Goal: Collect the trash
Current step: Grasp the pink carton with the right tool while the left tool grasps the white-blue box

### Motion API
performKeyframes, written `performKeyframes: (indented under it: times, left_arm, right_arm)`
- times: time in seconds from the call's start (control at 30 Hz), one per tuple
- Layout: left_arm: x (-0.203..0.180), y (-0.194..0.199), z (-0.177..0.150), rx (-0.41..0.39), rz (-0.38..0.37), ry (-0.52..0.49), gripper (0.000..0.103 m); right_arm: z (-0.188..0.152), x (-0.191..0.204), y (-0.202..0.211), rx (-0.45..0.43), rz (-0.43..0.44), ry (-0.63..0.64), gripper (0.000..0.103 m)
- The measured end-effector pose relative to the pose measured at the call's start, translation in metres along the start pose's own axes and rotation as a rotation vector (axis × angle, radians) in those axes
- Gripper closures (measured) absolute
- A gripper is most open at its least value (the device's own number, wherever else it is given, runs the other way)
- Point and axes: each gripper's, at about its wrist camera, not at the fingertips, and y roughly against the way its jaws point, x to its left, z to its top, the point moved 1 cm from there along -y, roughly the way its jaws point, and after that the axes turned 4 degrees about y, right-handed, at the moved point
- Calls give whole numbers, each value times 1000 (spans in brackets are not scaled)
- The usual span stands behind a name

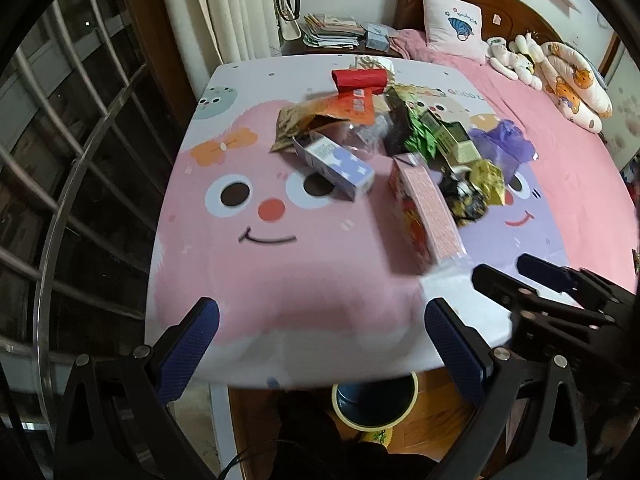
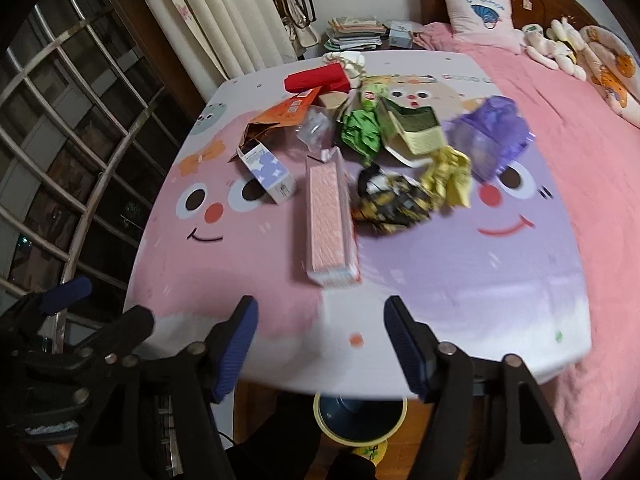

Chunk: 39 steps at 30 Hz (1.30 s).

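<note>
A pile of trash lies on a cartoon-print table [image 1: 280,288] [image 2: 460,292]: a long pink box [image 1: 430,204] [image 2: 328,216], a lilac carton [image 1: 340,164] [image 2: 268,176], a red roll [image 1: 360,78] [image 2: 316,76], an orange packet [image 1: 352,108] [image 2: 288,110], green wrappers [image 1: 420,136] [image 2: 362,132], a black-yellow wrapper [image 1: 468,196] [image 2: 390,204], a purple bag [image 1: 504,144] [image 2: 490,136]. My left gripper [image 1: 322,322] is open and empty over the near table edge. My right gripper [image 2: 320,320] is open and empty, just short of the pink box. A round bin [image 1: 374,402] [image 2: 360,414] stands on the floor below the edge.
A bed with a pink cover [image 1: 560,152] [image 2: 580,128], a pillow and plush toys is on the right. A nightstand with stacked papers [image 1: 332,32] [image 2: 352,32] is behind the table. A barred window [image 1: 80,140] and curtains are on the left.
</note>
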Motion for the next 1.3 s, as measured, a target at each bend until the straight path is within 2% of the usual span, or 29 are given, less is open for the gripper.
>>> performKeyframes:
  times: [0.17,0.27,0.37,0.53,0.83,1.13,1.3]
  left_arm:
    - [20,-27,31,14,-31,18,1]
    - [29,-46,45,60,-58,31,1]
    - [30,-64,57,91,-65,3,1]
    - [29,-88,78,138,-99,-31,1]
    - [32,-116,113,165,-137,-33,1]
    - [32,-139,135,185,-142,-26,1]
    - [24,-153,142,204,-140,-25,1]
  right_arm:
    - [27,3,-46,68,-40,-33,48]
    - [35,6,-69,116,-80,-20,53]
    - [37,8,-91,159,-78,-21,62]
    - [49,8,-104,146,-71,-59,62]
    - [69,2,-112,163,-30,-209,61]
    - [76,4,-136,182,-88,-207,57]
    - [79,2,-129,161,-99,-211,62]
